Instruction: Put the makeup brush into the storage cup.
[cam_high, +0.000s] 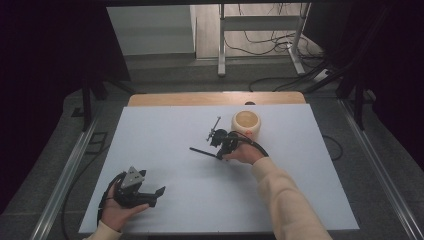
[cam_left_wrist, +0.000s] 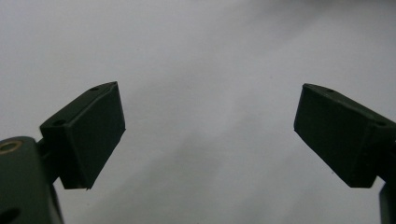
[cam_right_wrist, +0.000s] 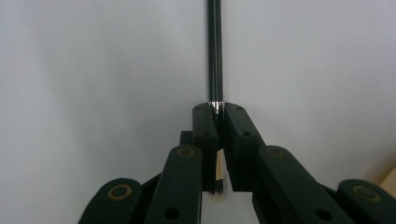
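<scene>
A thin black rod (cam_high: 202, 152) lies low over the white table (cam_high: 175, 130), pointing left from my right gripper (cam_high: 219, 156). That gripper is near the table's middle and is shut on the rod's end. In the right gripper view the rod (cam_right_wrist: 214, 51) runs straight up from between the closed jaws of the right gripper (cam_right_wrist: 215, 109). A round cream pot (cam_high: 246, 124) stands just behind the right hand. Near the front left corner my left gripper (cam_high: 159, 196) is open with nothing between its fingers. In the left gripper view its jaws stand wide apart on either side of the left gripper (cam_left_wrist: 210, 130), over bare white table.
The white table top (cam_high: 300, 190) rests on a wooden one whose far edge (cam_high: 215, 98) shows behind it. Metal rails run along both sides. Beyond the table are a desk frame (cam_high: 260, 30) and loose cables on the floor.
</scene>
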